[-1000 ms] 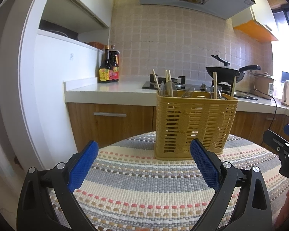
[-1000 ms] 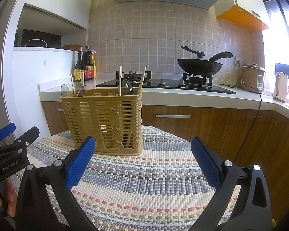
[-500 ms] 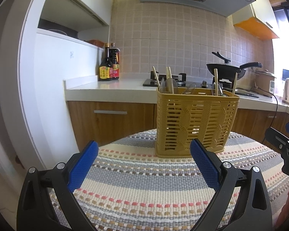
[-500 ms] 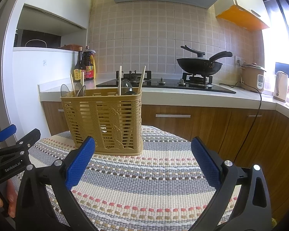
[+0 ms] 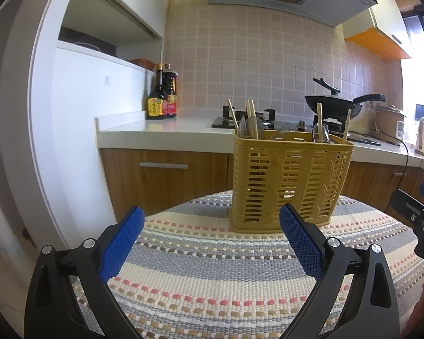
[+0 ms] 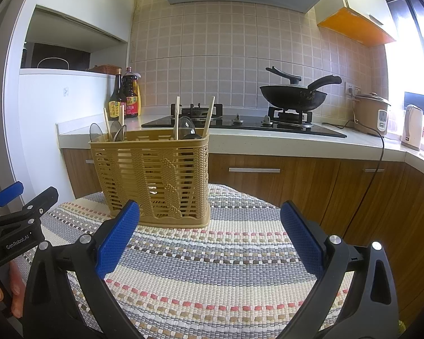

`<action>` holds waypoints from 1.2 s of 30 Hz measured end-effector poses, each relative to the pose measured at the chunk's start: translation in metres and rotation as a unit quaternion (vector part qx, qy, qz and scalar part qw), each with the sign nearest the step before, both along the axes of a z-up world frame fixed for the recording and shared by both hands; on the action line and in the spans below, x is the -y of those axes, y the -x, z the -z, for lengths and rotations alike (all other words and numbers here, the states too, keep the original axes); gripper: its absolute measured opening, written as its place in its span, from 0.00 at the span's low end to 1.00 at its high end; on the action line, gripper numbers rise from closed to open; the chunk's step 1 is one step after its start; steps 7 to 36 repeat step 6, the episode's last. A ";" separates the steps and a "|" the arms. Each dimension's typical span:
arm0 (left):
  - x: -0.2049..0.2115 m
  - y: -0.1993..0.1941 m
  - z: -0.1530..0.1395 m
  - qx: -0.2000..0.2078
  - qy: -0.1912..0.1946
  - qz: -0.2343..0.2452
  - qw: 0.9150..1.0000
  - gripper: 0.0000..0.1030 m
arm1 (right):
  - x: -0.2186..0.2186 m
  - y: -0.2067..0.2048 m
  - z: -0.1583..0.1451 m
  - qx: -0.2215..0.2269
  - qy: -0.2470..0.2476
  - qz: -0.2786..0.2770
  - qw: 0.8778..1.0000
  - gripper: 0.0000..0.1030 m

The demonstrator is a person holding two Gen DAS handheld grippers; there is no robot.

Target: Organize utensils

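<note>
A tan slotted utensil basket (image 5: 291, 183) stands upright on a striped woven mat (image 5: 212, 276) that covers a round table. It also shows in the right wrist view (image 6: 155, 178). Wooden chopsticks (image 5: 251, 118) and clear spoons (image 6: 185, 127) stick up out of it. My left gripper (image 5: 210, 240) is open and empty, just short of the basket. My right gripper (image 6: 209, 237) is open and empty, to the basket's right front. Each gripper shows at the edge of the other's view.
Behind the table runs a white kitchen counter (image 5: 161, 130) with wooden cabinets, two sauce bottles (image 5: 162, 97), a gas hob with a black wok (image 6: 294, 93), a rice cooker (image 6: 371, 113) and a kettle (image 6: 412, 127). A white wall (image 5: 70, 130) stands at the left.
Both grippers have stayed open and almost still. The left view has shifted very slightly, with the basket a touch higher in it.
</note>
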State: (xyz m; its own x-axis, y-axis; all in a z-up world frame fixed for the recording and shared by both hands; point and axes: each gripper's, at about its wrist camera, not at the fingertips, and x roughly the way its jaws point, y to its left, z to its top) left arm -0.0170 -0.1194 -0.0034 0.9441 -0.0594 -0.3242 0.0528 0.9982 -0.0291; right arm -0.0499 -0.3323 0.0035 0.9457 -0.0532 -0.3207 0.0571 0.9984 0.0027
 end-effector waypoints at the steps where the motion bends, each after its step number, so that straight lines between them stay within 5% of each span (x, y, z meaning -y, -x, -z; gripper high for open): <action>1: 0.000 0.000 0.000 -0.001 0.000 -0.002 1.000 0.91 | 0.000 0.000 0.000 0.000 0.000 0.000 1.000 0.93; 36: 0.000 0.000 0.000 -0.001 -0.001 -0.005 1.000 0.91 | 0.000 0.000 0.000 -0.001 0.000 0.000 1.000 0.93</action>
